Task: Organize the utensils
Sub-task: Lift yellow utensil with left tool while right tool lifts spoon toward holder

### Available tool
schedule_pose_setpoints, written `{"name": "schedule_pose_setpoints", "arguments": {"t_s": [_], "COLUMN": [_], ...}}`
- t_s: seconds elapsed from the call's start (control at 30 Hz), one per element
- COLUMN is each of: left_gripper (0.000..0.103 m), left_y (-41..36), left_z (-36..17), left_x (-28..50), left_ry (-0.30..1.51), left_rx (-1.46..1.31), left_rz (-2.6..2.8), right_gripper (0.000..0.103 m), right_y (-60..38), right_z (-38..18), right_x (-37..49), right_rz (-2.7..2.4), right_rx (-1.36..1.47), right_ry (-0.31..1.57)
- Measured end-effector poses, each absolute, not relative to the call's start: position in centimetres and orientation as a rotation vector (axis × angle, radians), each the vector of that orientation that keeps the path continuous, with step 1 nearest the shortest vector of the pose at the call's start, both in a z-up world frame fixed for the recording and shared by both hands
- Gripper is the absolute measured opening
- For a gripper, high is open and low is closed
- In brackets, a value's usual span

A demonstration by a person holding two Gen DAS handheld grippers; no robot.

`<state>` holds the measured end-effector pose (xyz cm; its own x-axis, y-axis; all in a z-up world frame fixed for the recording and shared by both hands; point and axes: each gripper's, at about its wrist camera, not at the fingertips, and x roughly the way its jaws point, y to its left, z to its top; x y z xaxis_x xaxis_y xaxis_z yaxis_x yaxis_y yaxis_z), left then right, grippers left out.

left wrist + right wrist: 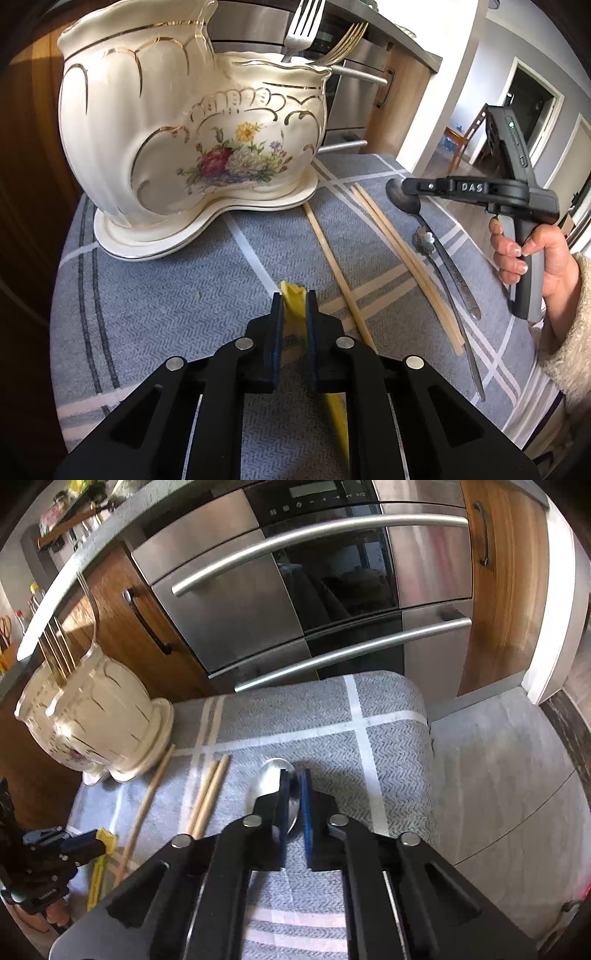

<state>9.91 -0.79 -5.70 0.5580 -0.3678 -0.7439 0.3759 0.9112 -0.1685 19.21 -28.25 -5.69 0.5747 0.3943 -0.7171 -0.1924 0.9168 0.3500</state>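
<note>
Utensils lie on the grey checked cloth over the tabletop, and two of them are gripped. The left gripper has its fingers closed on a yellow utensil at the near middle of the cloth, its tip showing just past the pads. The right gripper has its fingers closed on the bowl of a metal spoon, whose handle runs toward the near right edge. Between the two lie wooden chopsticks: one alone just right of the yellow utensil, a pair side by side just left of the spoon. At the far left a cream flowered holder stands on its saucer, with forks upright in it. Behind the cloth is a steel oven.
</note>
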Motion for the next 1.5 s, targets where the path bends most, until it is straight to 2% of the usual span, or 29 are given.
{"name": "schedule_pose_setpoints", "arguments": {"t_s": [0.23,0.43,1.13,1.5], "left_gripper": [0.005,0.005,0.005,0.005], "left_y": [-0.8,-0.2,3.0,4.4], "left_z": [-5.4,-4.9,0.0,7.2], "left_x": [9.8,9.6,6.8,7.9], "left_ry": [0.863,0.849,0.636,0.470], "left_rx": [0.015,-0.003,-0.123,-0.126], "left_rz": [-0.442,-0.439,-0.491,-0.476], "right_gripper": [0.002,0.002,0.002,0.002], "right_y": [-28.8,-29.8,-30.7,-26.9], "right_z": [-4.9,-3.4,4.2,8.9], "right_x": [18.3,17.2,11.9,12.6], "right_rz": [0.346,0.324,0.340,0.366], "right_rx": [0.263,0.287,0.291,0.268], "right_ry": [0.866,0.792,0.457,0.397]}}
